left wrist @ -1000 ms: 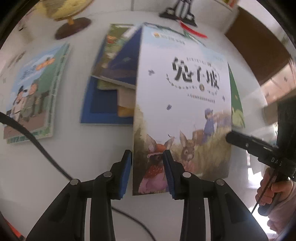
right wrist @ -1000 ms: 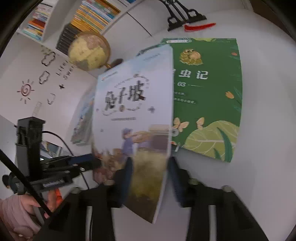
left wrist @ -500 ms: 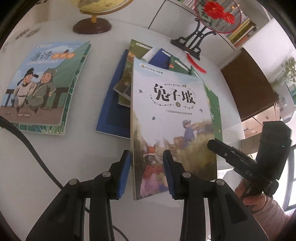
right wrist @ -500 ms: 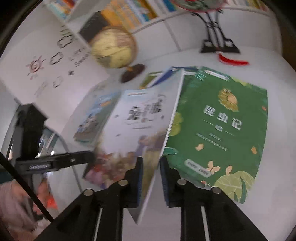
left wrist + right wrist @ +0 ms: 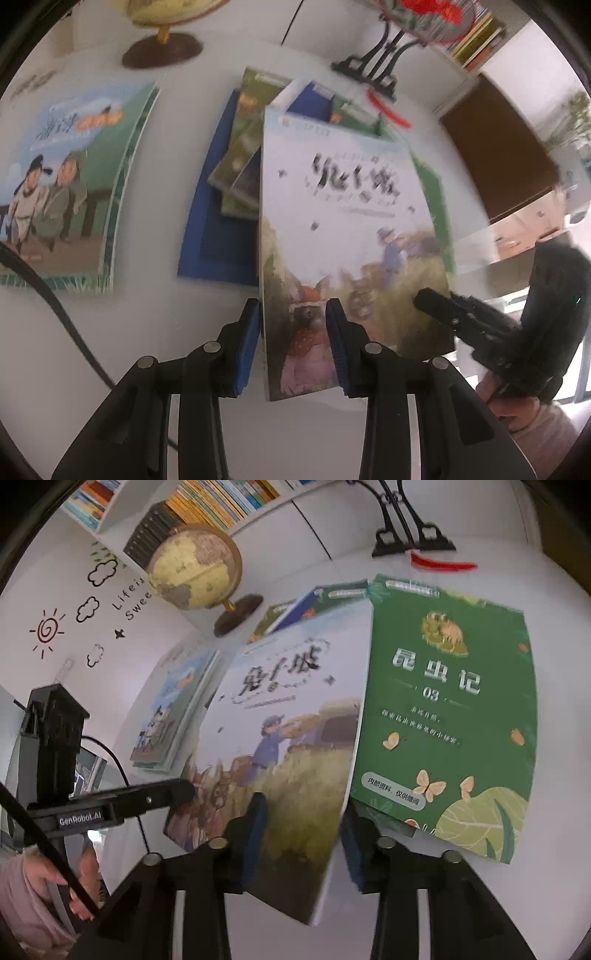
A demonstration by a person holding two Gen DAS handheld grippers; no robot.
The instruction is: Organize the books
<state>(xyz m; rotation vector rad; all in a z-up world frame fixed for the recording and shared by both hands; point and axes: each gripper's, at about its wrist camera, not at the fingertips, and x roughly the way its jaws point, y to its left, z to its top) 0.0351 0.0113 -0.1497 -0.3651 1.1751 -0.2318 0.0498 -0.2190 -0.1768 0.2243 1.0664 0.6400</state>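
Note:
A white rabbit-cover book is lifted off the white table, tilted. My left gripper straddles its near left corner, jaws a book's width apart, with the book's edge against the left pad. My right gripper straddles the same book at its near right edge, with a visible gap between the right pad and the book. A green insect book lies flat under it. A blue book with smaller books on top lies to the left.
A cartoon-cover book stack lies at far left. A globe and a black stand with a red tassel sit at the back. A bookshelf runs along the wall. A dark cabinet is at right.
The right gripper's jaws have widened from a tight grip on the rabbit book. The book has tilted and shifted slightly; both grippers stay at its near edge.

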